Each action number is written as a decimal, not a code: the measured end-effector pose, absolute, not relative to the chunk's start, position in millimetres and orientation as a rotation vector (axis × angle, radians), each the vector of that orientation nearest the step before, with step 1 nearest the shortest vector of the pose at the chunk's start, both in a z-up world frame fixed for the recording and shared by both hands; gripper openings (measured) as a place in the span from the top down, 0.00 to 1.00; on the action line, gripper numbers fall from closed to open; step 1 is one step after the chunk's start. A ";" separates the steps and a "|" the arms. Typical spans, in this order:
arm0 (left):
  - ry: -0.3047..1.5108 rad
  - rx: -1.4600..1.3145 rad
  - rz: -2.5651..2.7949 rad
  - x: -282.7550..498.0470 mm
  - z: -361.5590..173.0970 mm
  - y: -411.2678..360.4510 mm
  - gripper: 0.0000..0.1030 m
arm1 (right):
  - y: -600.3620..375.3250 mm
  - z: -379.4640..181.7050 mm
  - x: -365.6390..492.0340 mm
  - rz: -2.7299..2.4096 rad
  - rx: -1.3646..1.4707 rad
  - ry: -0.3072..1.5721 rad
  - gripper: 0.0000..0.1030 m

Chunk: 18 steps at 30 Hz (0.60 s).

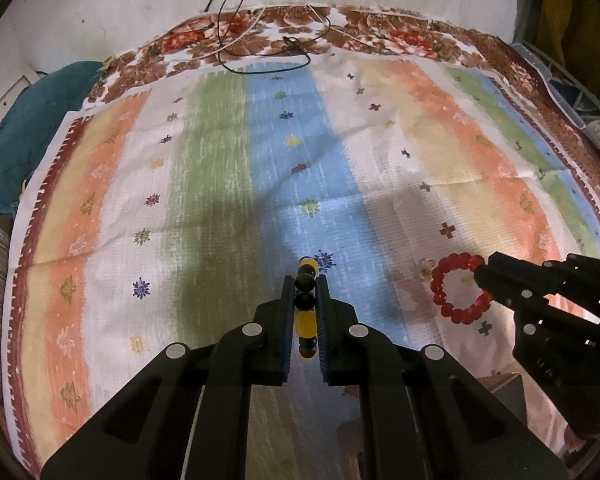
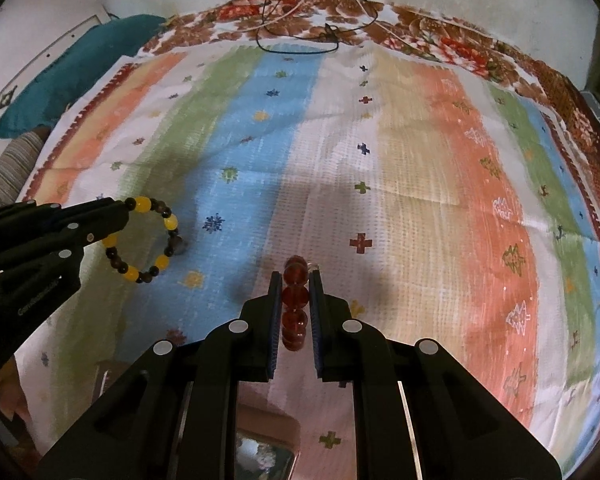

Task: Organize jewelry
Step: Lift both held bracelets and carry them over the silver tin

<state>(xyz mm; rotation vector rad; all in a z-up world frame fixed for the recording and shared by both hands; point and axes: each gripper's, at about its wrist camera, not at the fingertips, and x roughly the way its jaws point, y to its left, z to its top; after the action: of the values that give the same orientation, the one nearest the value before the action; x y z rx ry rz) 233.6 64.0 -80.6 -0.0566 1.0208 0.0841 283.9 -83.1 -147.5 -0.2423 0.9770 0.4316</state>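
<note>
My left gripper (image 1: 305, 280) is shut on a yellow and dark bead bracelet (image 1: 306, 322), held edge-on between the fingers above the striped cloth (image 1: 220, 168). In the right wrist view the same left gripper (image 2: 120, 205) holds that bracelet (image 2: 168, 222) as an open ring hanging to its right. My right gripper (image 2: 296, 278) is shut on a red bead bracelet (image 2: 295, 300), also edge-on. In the left wrist view the right gripper (image 1: 482, 276) grips the red bracelet (image 1: 440, 280) at its right side, just over the cloth.
The striped cloth (image 2: 420, 152) with a brown floral border covers the whole surface. Black and white cords (image 1: 260, 52) lie at its far edge by the white wall. A teal cloth (image 1: 20, 128) sits at the far left. A wire rack (image 1: 580, 100) stands at far right.
</note>
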 end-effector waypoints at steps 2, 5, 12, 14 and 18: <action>1.018 -0.069 0.080 231.0 -78.0 62.5 0.91 | -84.4 -145.3 282.2 0.433 -0.226 0.977 0.86; 1.016 -0.071 0.081 226.6 -74.0 58.2 0.91 | -87.6 -140.6 277.9 0.428 -0.210 0.970 0.86; 1.002 -0.072 0.080 216.4 -63.4 48.0 0.91 | -90.7 -125.7 263.4 0.426 -0.211 0.922 0.86; 0.989 -0.076 0.077 213.0 -57.9 45.4 0.91 | -91.1 -123.5 259.9 0.432 -0.216 0.919 0.86; 0.964 -0.082 0.065 205.4 -48.8 41.1 0.91 | -93.3 -118.1 252.1 0.437 -0.210 0.902 0.86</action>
<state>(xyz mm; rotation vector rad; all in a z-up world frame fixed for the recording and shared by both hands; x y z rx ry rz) 205.4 41.1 -48.8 -0.0819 0.9643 0.0649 252.1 -93.3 -118.1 -0.2100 0.9022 0.4368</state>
